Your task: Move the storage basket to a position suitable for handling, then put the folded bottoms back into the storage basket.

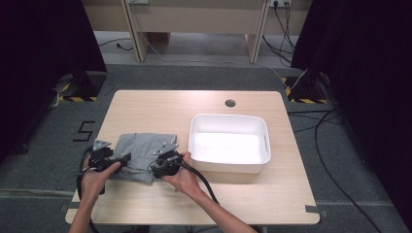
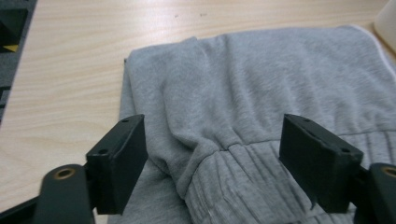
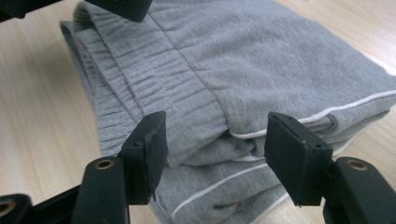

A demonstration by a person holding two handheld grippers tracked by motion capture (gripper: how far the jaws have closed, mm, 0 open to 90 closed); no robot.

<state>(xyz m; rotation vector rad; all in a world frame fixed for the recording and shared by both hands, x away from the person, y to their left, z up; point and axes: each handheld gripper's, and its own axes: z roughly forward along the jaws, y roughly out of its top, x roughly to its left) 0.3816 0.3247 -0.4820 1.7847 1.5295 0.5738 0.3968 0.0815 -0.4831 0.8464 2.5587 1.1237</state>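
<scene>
A folded grey garment (image 1: 141,145) with a ribbed waistband and white piping lies on the left half of the wooden table (image 1: 160,104). My left gripper (image 1: 126,158) is at its near left edge and my right gripper (image 1: 159,166) at its near right corner. In the left gripper view the gripper (image 2: 212,128) is open, its jaws wide apart on either side of a bunched fold of the garment (image 2: 261,70). In the right gripper view the gripper (image 3: 217,123) is open too, straddling the layered waistband edge of the garment (image 3: 261,56) without pressing it.
An empty white plastic bin (image 1: 265,141) stands just right of the garment, and its corner (image 2: 387,23) is close to the cloth. A round cable hole (image 1: 230,103) sits at the table's far side. Cables trail from both grippers toward the near edge.
</scene>
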